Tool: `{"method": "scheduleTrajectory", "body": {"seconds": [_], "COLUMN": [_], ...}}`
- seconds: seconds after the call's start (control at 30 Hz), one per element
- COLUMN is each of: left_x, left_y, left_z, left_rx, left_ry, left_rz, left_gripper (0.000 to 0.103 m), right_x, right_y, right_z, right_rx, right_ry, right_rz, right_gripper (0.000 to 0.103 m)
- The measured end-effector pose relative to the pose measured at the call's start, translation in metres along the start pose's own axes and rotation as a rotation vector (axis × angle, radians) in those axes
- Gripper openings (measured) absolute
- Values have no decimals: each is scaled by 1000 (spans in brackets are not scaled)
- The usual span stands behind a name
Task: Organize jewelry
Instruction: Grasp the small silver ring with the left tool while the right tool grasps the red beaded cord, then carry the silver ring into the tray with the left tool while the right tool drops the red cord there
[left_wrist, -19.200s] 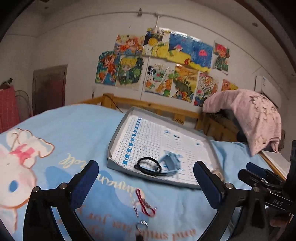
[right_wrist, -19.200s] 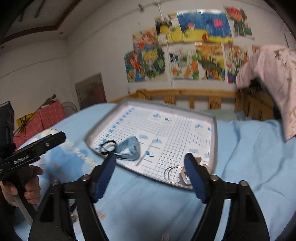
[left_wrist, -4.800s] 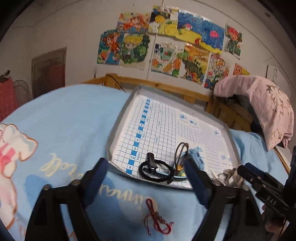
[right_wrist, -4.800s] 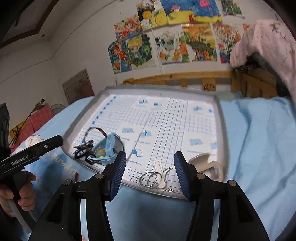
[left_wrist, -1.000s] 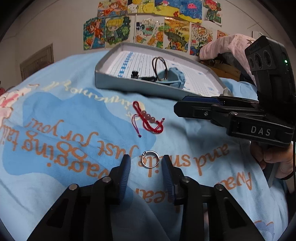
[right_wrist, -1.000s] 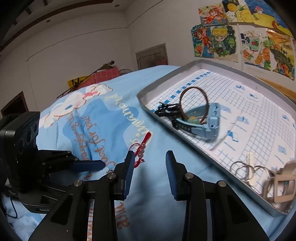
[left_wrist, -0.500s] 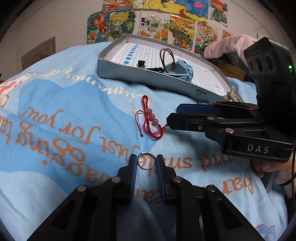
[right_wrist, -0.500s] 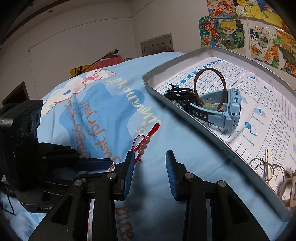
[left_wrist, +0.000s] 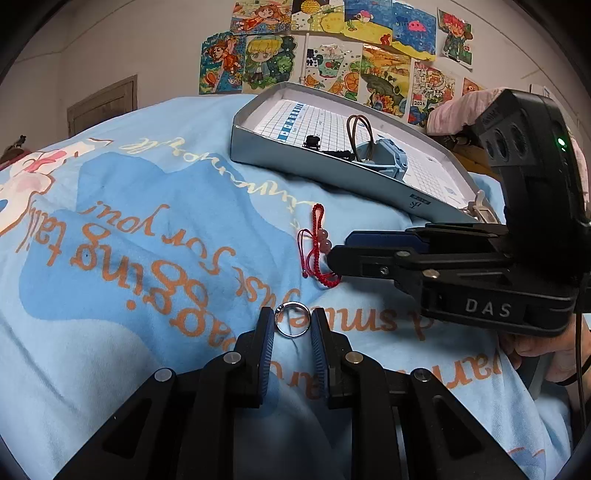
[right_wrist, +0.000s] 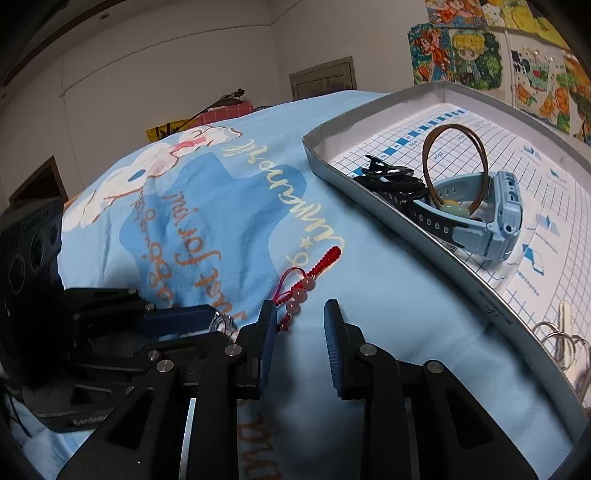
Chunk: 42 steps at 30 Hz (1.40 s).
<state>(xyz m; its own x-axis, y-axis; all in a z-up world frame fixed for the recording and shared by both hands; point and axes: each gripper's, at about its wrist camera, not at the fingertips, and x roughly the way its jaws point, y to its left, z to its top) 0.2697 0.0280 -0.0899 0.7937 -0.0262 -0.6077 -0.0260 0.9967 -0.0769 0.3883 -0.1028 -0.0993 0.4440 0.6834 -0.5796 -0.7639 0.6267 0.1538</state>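
A small silver ring (left_wrist: 293, 319) lies on the blue bedsheet with my left gripper (left_wrist: 293, 328) shut on it, one pad against each side. In the right wrist view the ring (right_wrist: 221, 325) shows at the left gripper's (right_wrist: 216, 324) blue tip. A red cord bracelet (right_wrist: 306, 282) with pink beads lies on the sheet just beyond. Its lower end sits between the closing jaws of my right gripper (right_wrist: 300, 326), beside the left pad, and is not pinched. From the left wrist view the right gripper (left_wrist: 334, 253) comes in from the right, tips at the bracelet (left_wrist: 317, 245).
A grey tray (left_wrist: 332, 173) with a grid-paper floor stands behind on the bed. It holds a blue watch (right_wrist: 495, 221), a brown band (right_wrist: 454, 162), a black hair tie (right_wrist: 391, 181) and metal rings (right_wrist: 561, 343). A hand (left_wrist: 546, 354) holds the right gripper.
The left jaws have closed onto the silver ring. The right gripper has come down closer to the red bracelet and its jaws have narrowed.
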Motion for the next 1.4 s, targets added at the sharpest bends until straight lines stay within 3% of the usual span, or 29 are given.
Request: {"method": "scheduleTrajectory", "body": {"seconds": [0.33, 0.57, 0.77, 0.9, 1.13, 1.4], "left_x": [2, 2, -1, -6, -33, -35], "left_y": [4, 5, 6, 3, -9, -22], "left_z": [0, 1, 0, 4, 28, 91], "left_rx": [-21, -30, -33, -21, 6, -31], "left_ry": [7, 2, -16, -21, -66, -144], "left_rz": [-9, -15, -23, -16, 27, 50], "left_gripper": [19, 19, 19, 19, 19, 19], "right_x": [25, 28, 22, 10, -37, -74], "right_y": [4, -1, -6, -6, -18, -29], "right_z": [-2, -5, -9, -8, 6, 18], "right_rx": [-3, 37, 46, 55, 110, 132], "right_ry": [98, 91, 60, 11, -155, -287], "right_rz": [-54, -67, -66, -77, -45, -68], "right_gripper": [22, 7, 7, 6, 6, 6]}}
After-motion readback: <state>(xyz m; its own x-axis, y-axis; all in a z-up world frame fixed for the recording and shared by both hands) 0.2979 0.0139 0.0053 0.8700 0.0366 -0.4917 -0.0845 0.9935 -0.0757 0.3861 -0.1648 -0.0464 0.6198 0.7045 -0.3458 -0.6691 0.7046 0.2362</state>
